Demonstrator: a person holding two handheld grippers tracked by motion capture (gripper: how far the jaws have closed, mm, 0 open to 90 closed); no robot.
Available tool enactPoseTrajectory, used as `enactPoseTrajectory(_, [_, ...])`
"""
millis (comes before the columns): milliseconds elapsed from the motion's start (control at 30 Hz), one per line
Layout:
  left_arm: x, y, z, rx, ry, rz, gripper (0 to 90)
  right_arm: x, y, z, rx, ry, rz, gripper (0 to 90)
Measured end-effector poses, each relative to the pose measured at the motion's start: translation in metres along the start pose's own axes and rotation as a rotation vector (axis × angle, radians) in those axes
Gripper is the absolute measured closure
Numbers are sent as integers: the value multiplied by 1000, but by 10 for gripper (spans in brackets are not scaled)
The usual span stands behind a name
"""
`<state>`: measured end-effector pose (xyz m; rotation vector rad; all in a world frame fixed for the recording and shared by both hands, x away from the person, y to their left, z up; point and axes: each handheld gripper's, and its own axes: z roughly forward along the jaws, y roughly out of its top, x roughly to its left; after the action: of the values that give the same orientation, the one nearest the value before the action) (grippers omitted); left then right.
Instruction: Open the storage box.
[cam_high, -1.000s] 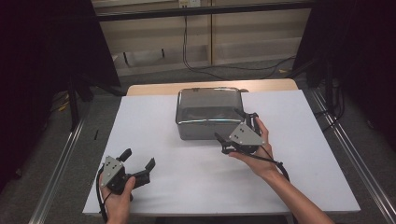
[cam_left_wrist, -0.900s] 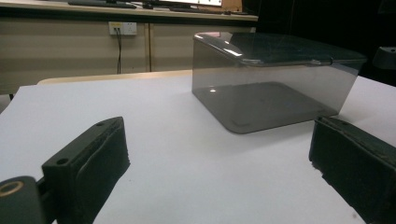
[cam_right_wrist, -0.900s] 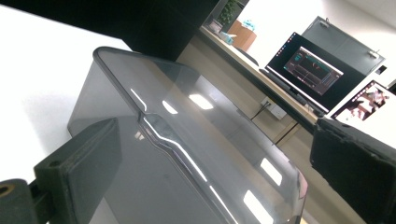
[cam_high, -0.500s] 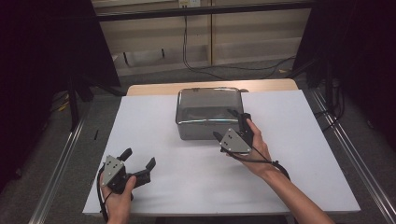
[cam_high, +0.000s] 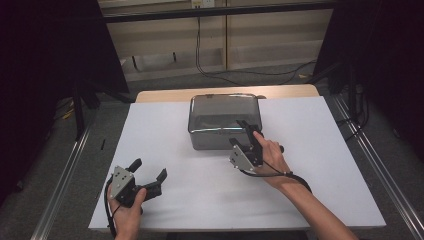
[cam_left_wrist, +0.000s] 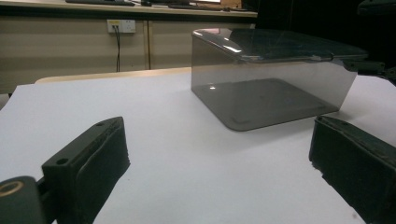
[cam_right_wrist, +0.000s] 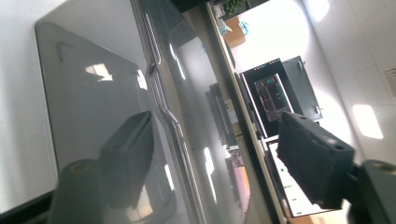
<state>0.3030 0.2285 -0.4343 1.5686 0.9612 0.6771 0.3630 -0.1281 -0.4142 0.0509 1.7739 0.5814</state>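
The box (cam_high: 223, 120) looked like smoked, see-through plastic, smooth and glossy, with bright reflections sliding over its lid (cam_left_wrist: 280, 44) and walls. The desk (cam_high: 150, 135) wore a matt white covering, flat and paper-like, while a strip of pale wood (cam_high: 165, 95) showed at its far edge. The left hand-held gripper (cam_high: 149, 176) had jaws of dull black plastic with faintly rough pads (cam_left_wrist: 100, 154); a grey metal-looking plate (cam_high: 120, 181) sat on it. The right hand-held gripper (cam_high: 248, 132) was of the same matt black.
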Motion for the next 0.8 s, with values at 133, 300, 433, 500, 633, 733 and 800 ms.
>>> enactPoseTrajectory(133, [0,0,0,2,-1,1,45,2,2,1,17,5,-34,345])
enactPoseTrajectory(300, [1,0,-1,3,-1,4,45,9,4,4,42,10,-108,411])
enactPoseTrajectory(433, [1,0,0,4,-1,4,44,12,3,7,57,19,-125,464])
enactPoseTrajectory(500, [1,0,0,4,-1,5,44,13,3,8,63,30,-134,489])
enactPoseTrajectory(633, [1,0,0,4,0,6,44,15,4,9,66,41,-154,535])
enactPoseTrajectory(733, [1,0,0,4,0,6,44,17,4,9,75,48,-155,577])
enactPoseTrajectory(800, [1,0,0,4,-1,5,45,17,5,10,73,53,-163,596])
